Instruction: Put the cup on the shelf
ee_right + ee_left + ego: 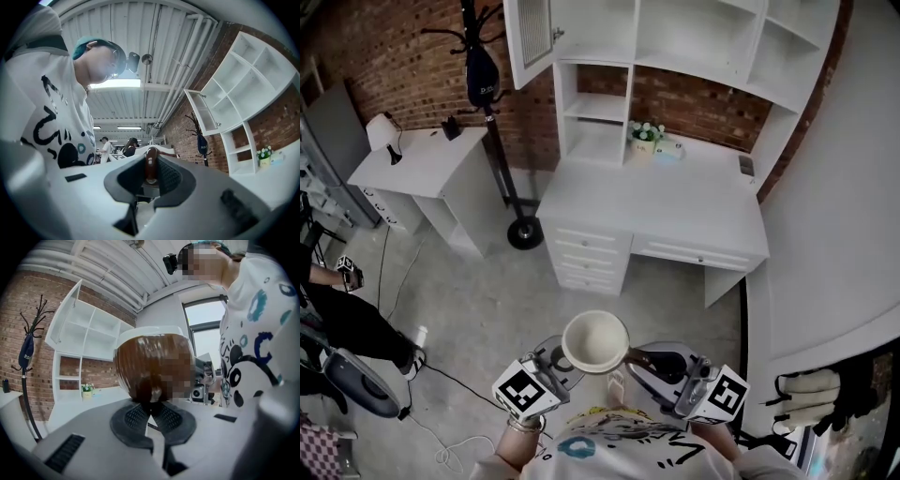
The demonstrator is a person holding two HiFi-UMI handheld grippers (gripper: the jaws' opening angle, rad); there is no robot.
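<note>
Floor (487, 309) of bare grey concrete at far left, crossed by loose cables (459, 382) and edged by a person's dark trouser leg (356, 328). Further back, white side table (412, 169) against the brick wall (394, 56), open floor lying in front of its near edge. Just right of it, black coat stand (492, 112), round base (525, 232) set close to the desk's left corner.

Low in the middle, left gripper (561, 361), jaws drawn narrow and pinched on the foot of the cup (595, 342). Cup upright, pale inside and brown outside, held over open floor, well apart from the desk's front edge. Right gripper (639, 359) clamped on the cup's brown handle, jaws close together around it.

Beyond, white desk (675, 202) with a wide open top, drawers under its left half, knee gap under the right. At the back of the top, small flower pot (645, 136) just beside the shelf unit (600, 108), open-fronted compartments facing the room. Above, cabinet door (530, 37) swung out to the left.

At far right, curved white wall (834, 234) close beside the desk's right edge
</note>
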